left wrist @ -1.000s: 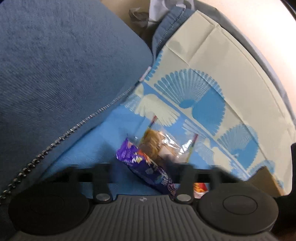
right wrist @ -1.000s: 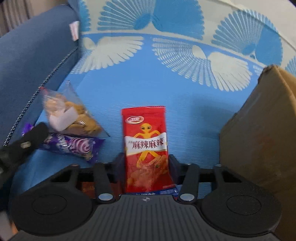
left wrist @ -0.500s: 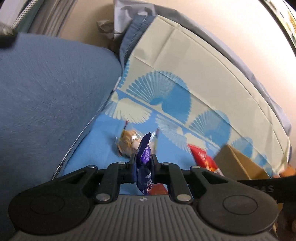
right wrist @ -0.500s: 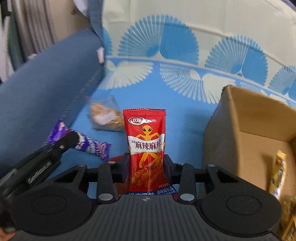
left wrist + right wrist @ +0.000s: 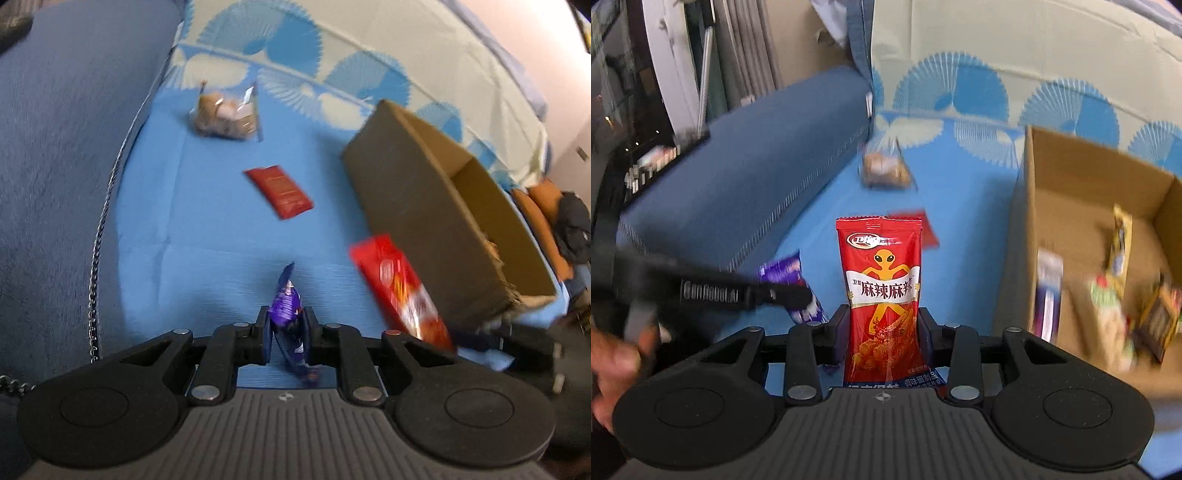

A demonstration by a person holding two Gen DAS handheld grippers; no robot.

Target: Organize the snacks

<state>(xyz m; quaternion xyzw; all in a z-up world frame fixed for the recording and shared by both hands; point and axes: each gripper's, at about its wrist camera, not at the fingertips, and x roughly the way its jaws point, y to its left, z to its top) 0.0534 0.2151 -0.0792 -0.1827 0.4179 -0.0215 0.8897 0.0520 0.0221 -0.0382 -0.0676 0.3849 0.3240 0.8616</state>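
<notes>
Snacks are in both tongs now. The left tongs (image 5: 286, 332) pinch a purple snack bar (image 5: 285, 301) on its thin edge, so it stands up between the pads. The right tongs (image 5: 882, 328) squeeze a tall red snack pack (image 5: 882, 291) by its lower half, so it will not slip. Farther off, a small red packet (image 5: 279, 190) and a clear bag of cookies (image 5: 225, 116) lie on the blue bed sheet (image 5: 192, 229). The cardboard box (image 5: 1067, 192) beside them already holds other snacks, so I think both go in there.
</notes>
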